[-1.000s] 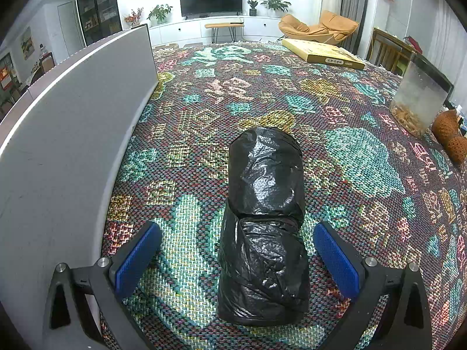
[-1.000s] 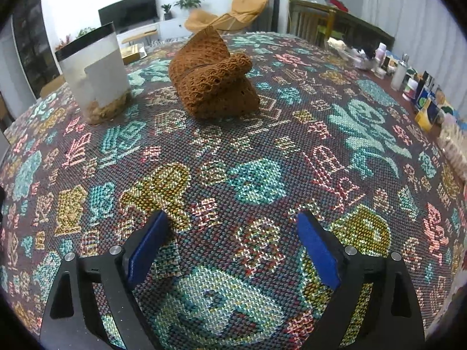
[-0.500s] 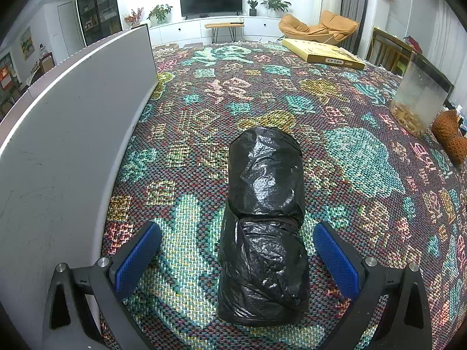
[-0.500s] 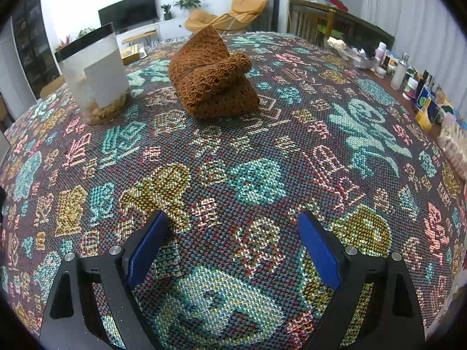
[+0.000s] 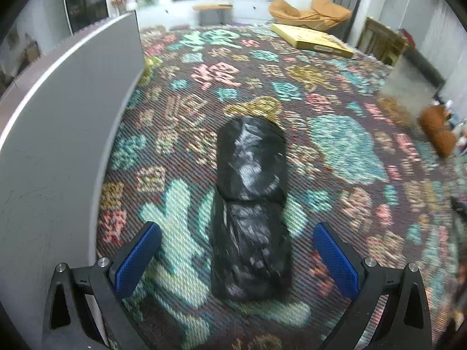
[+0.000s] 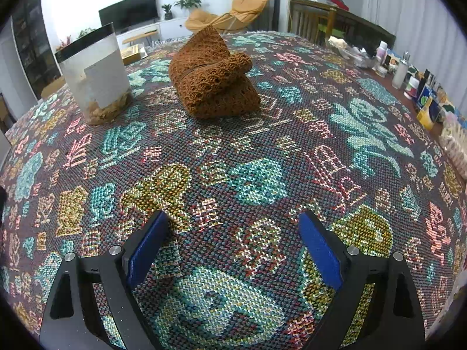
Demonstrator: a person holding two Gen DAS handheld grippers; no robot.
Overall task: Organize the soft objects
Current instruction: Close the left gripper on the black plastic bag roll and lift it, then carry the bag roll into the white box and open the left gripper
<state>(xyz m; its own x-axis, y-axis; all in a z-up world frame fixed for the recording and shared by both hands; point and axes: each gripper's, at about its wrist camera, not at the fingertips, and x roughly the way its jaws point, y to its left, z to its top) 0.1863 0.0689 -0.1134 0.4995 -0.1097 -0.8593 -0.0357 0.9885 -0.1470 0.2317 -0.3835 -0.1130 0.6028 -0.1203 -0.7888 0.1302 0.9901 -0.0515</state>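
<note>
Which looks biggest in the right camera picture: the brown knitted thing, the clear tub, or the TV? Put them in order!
As they look in the right wrist view, largest to smallest:
1. brown knitted bundle
2. clear tub, a bit smaller
3. TV

The TV looks smallest only because it stands far back in the room.

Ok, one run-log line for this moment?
left tool: open, straddling black bag roll | right tool: open, empty | brown knit: untouched
</note>
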